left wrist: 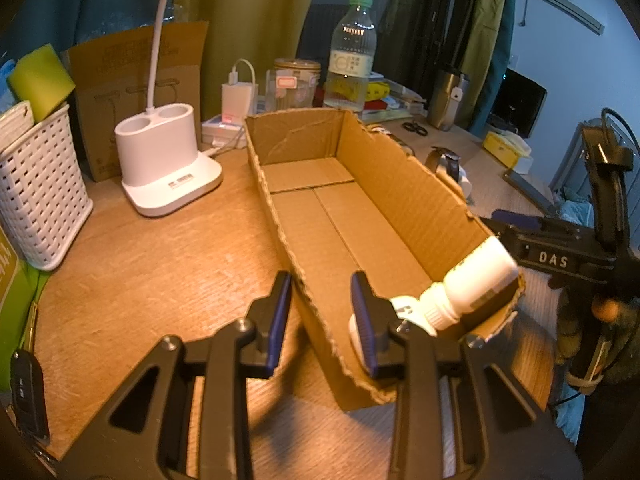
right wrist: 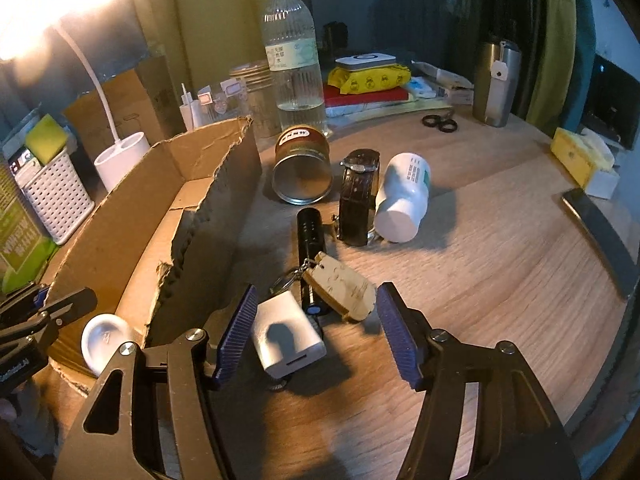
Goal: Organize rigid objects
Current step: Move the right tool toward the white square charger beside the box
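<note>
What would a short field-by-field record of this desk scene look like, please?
box: cardboard box, open-topped, white bottle lying inside
left gripper: closed down, astride the box's near wall
right gripper: open over white charger
loose on table: tin can, watch, pill bottle, flashlight, wooden key tag

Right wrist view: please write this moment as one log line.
left gripper shut on cardboard box wall | right gripper open over white charger | white bottle lying inside box
</note>
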{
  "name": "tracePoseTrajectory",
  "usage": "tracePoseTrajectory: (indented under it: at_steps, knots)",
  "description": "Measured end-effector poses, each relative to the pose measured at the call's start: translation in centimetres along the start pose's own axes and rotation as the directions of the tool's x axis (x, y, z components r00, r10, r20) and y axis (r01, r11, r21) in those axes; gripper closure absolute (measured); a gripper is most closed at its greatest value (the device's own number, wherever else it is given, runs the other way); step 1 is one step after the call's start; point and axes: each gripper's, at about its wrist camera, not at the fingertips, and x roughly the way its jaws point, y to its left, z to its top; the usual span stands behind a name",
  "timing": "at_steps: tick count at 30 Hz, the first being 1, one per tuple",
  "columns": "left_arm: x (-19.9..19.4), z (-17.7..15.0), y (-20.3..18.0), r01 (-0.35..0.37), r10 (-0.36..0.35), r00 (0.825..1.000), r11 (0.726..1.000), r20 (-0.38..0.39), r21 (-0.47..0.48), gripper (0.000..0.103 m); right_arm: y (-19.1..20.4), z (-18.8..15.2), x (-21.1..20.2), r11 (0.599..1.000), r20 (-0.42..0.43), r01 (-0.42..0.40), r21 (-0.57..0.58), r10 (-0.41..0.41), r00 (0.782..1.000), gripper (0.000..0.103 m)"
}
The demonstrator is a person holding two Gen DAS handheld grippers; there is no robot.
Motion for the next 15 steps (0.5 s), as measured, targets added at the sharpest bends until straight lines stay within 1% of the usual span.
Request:
tracePoseTrajectory:
  at_steps: [2,5,9,15]
  knots:
    - [0.0,0.0,0.0,0.001,-0.001,1.000,1.000,-0.001,0.001,0.070,-0.1,-0.3,0.0,1.000,-0.007,-0.026,0.008,0.026,1.000,0.038]
    - [0.0,0.0,0.1,0.005,-0.005,1.000,1.000,-0.002,-0.004,0.070,0.0,-0.8,0.1,0.999,-0.023,-0.038,-0.001,0.038,0.999,0.038]
    - [0.1,-0.1,0.0,0.009,-0.009,1.000,1.000,-0.003,-0.006,0.070,0.1,-1.4,0.7,0.999,-0.048,-0.043,-0.011,0.042,0.998,0.038]
    - [0.1,-0.1,0.1,0.007,-0.007,1.000,1.000,-0.003,-0.006,0.070,0.2,-1.4,0.8,0.999,-0.045,-0.049,0.000,0.049,0.998,0.039]
